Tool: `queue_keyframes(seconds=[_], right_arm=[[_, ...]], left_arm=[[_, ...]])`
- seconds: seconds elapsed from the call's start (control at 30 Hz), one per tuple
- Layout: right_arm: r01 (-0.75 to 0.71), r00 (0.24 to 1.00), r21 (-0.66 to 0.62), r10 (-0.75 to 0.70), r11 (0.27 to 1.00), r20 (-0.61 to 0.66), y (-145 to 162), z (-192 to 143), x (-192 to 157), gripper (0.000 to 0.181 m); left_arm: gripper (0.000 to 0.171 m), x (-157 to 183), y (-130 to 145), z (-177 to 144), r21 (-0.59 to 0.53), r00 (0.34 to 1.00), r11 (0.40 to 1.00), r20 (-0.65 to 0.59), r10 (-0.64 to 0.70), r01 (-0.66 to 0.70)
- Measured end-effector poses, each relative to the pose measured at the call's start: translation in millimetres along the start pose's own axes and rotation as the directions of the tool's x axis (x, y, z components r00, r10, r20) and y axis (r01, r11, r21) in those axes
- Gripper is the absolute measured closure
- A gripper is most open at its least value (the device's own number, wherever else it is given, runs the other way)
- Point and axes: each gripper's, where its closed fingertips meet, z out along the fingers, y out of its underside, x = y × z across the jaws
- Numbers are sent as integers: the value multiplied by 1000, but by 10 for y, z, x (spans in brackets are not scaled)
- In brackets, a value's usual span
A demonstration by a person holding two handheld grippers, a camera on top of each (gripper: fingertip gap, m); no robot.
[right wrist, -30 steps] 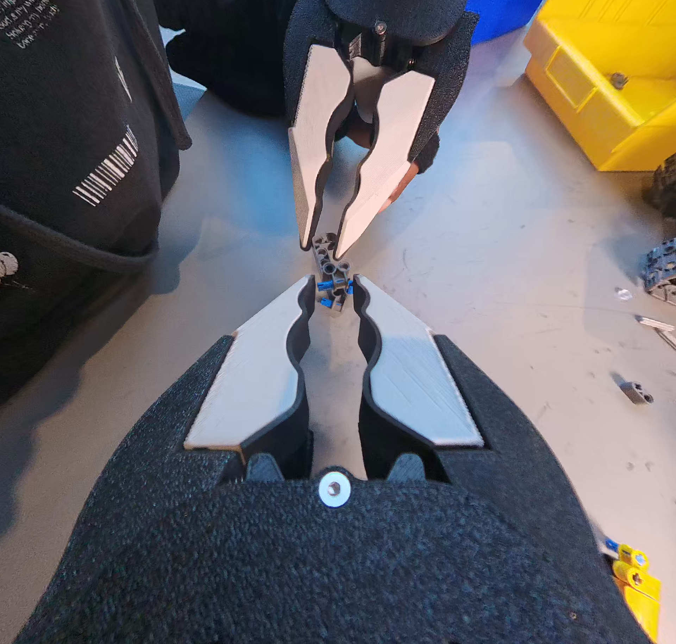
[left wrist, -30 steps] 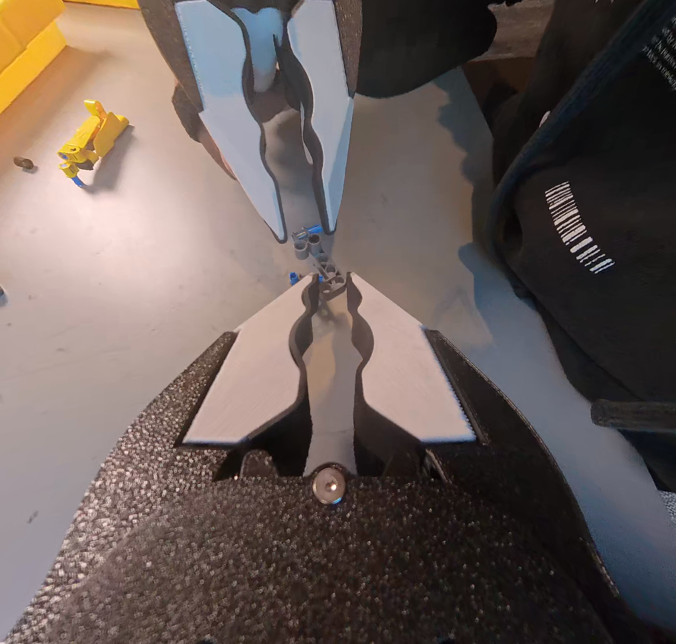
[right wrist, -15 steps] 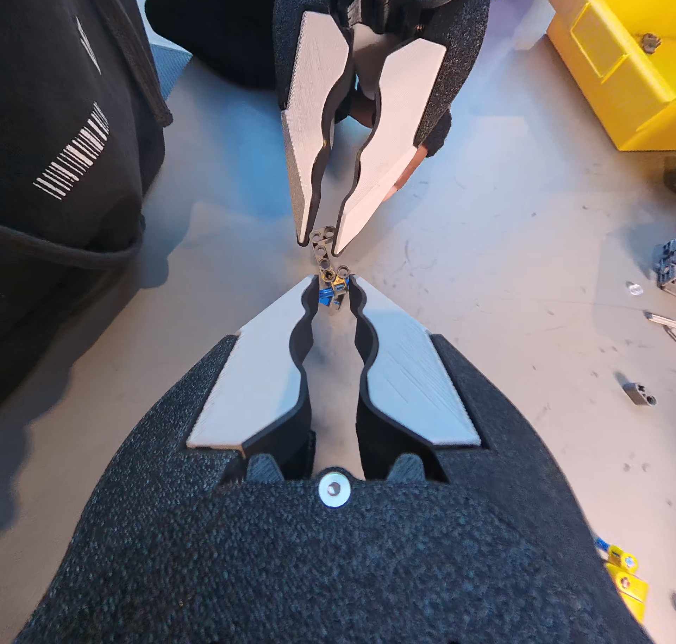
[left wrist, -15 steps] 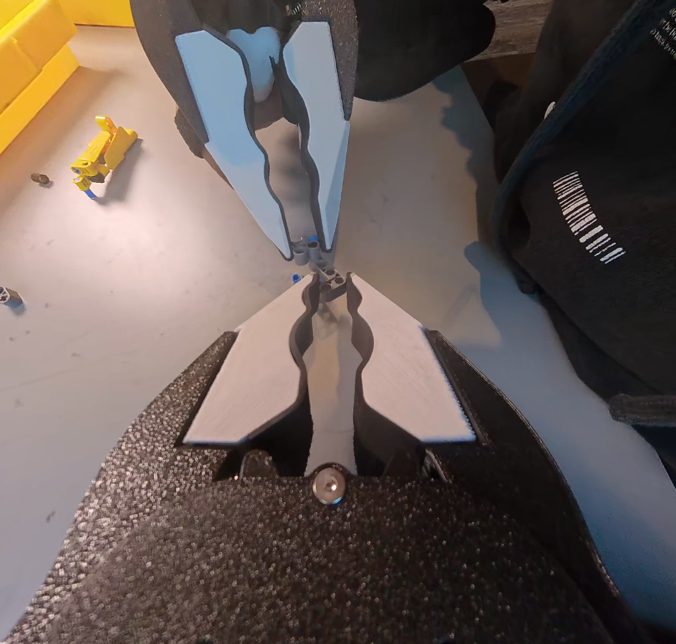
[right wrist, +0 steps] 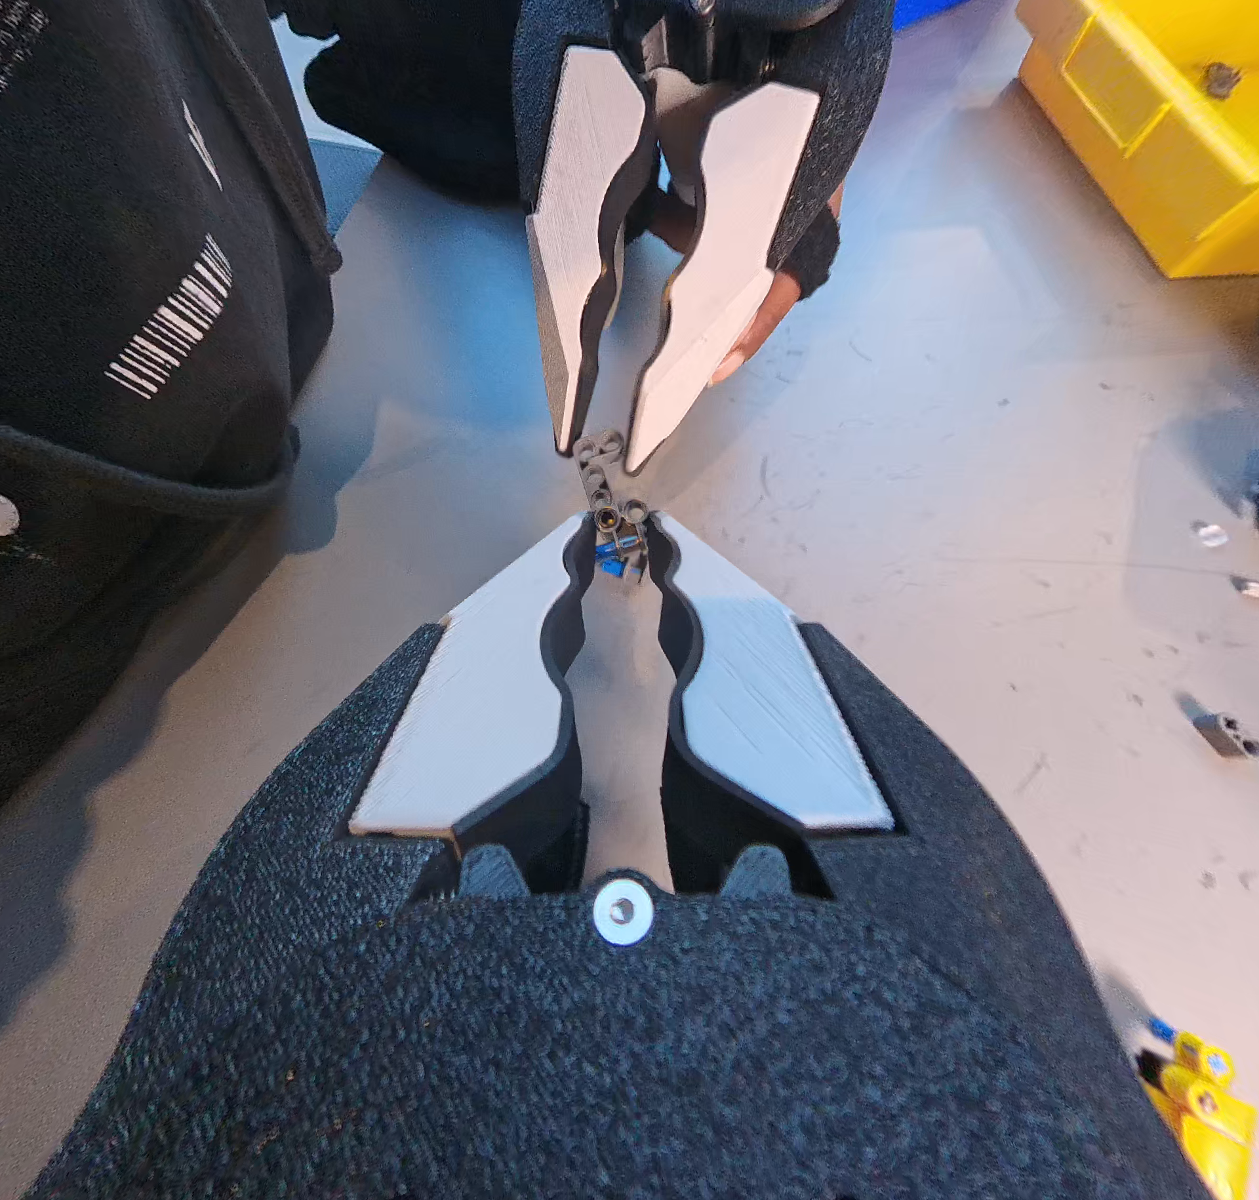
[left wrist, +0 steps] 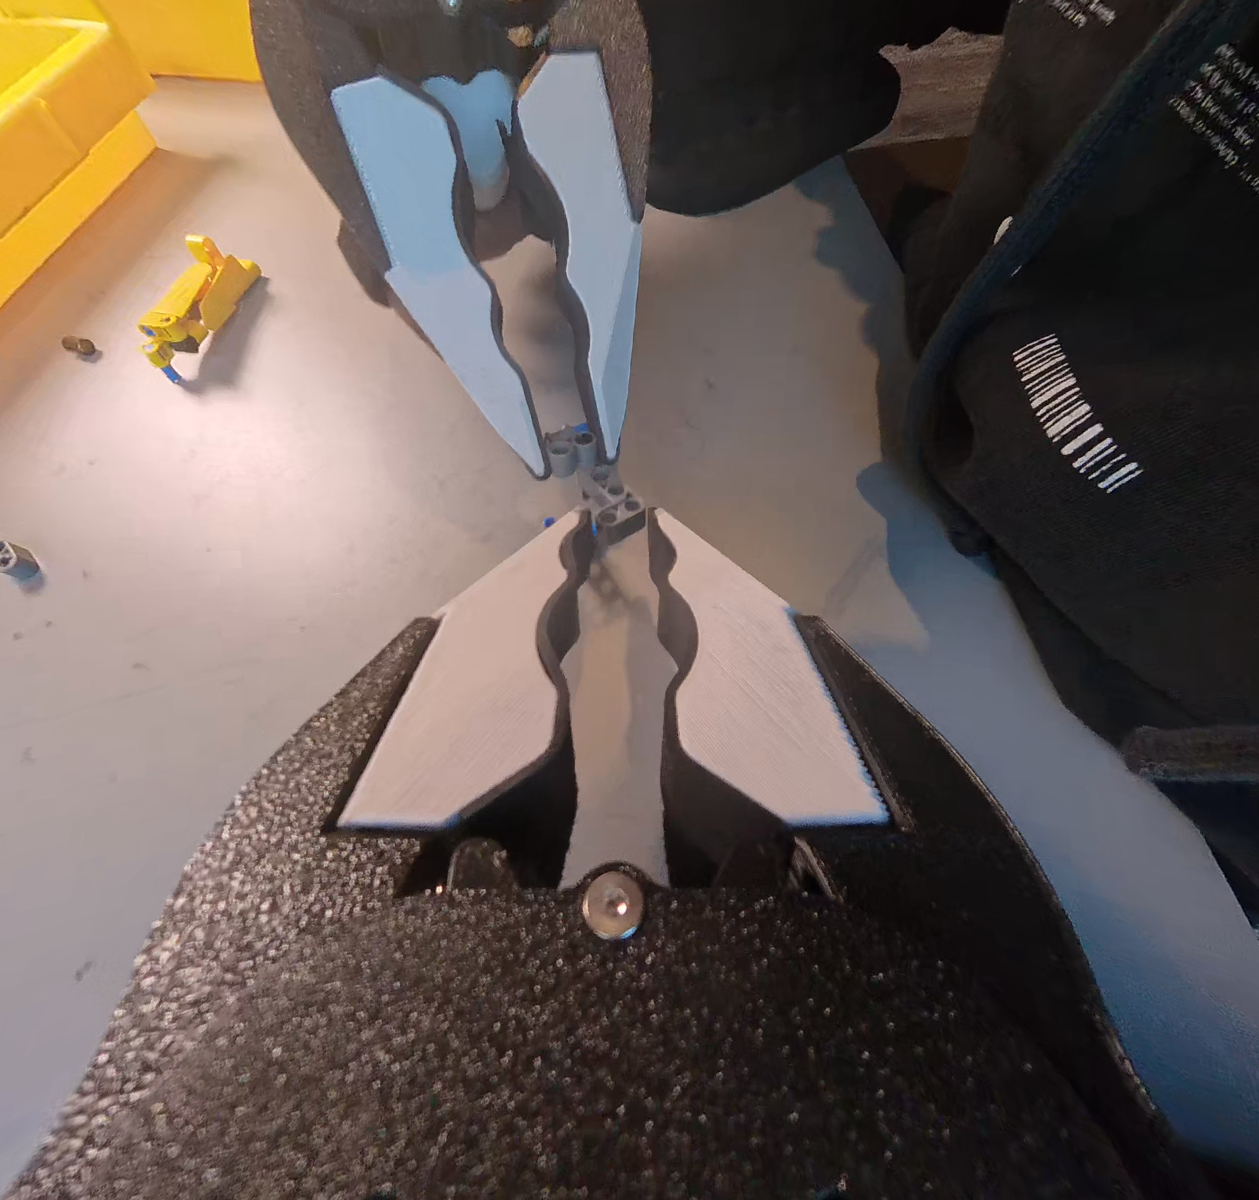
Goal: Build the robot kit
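My left gripper (left wrist: 616,520) is shut on the dark end of a small grey holed beam (left wrist: 605,489), held above the grey table (left wrist: 204,588). My right gripper (right wrist: 616,530) is shut on a small grey connector with blue pins (right wrist: 616,544). The two grippers point at each other, tip to tip, and the beam and connector touch between them. In the left wrist view the right gripper (left wrist: 576,462) comes down from above with the connector (left wrist: 571,452) in its tips. In the right wrist view the left gripper (right wrist: 599,452) holds the beam (right wrist: 597,469). A hand (right wrist: 756,329) shows behind it.
A black garment with a white striped mark (left wrist: 1104,384) (right wrist: 136,247) lies close beside the grippers. Yellow bins (left wrist: 54,111) (right wrist: 1158,111) stand at the table's far side. A yellow part assembly (left wrist: 197,309) (right wrist: 1202,1092) and small loose grey pieces (left wrist: 17,557) (right wrist: 1223,735) lie on the table. My two grippers' fingertips are within a few centimetres of each other. The yellow part assembly (right wrist: 1202,1092) is about equally far from each gripper, around 20 cm.
Both grippers stay shut and tip to tip on the grey parts. In the left wrist view the right gripper's tips have come a little closer. The table has slid beneath both.
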Motion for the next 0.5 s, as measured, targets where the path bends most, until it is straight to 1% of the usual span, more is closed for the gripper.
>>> queue_keyframes(seconds=[0.03,0.07,0.13,0.23,0.5], right_arm=[[-5,1000,-19,5,1000,-1,30,-15,5,166],[-13,1000,-37,14,999,3,61,-33,1,166],[-31,999,-67,32,997,22,109,-57,-35,166],[-30,999,-99,33,995,29,138,-49,-61,166],[-23,1000,-145,25,989,11,125,-9,-10,166]], left_arm=[[150,-25,37,-10,-12,1000,1000,3,-17,17],[148,-70,90,-20,-28,999,999,17,-38,39],[150,-133,214,-16,-79,996,994,29,-80,82],[154,-161,329,67,-135,995,986,29,-95,98],[162,-184,274,237,-149,994,983,22,-104,106]])
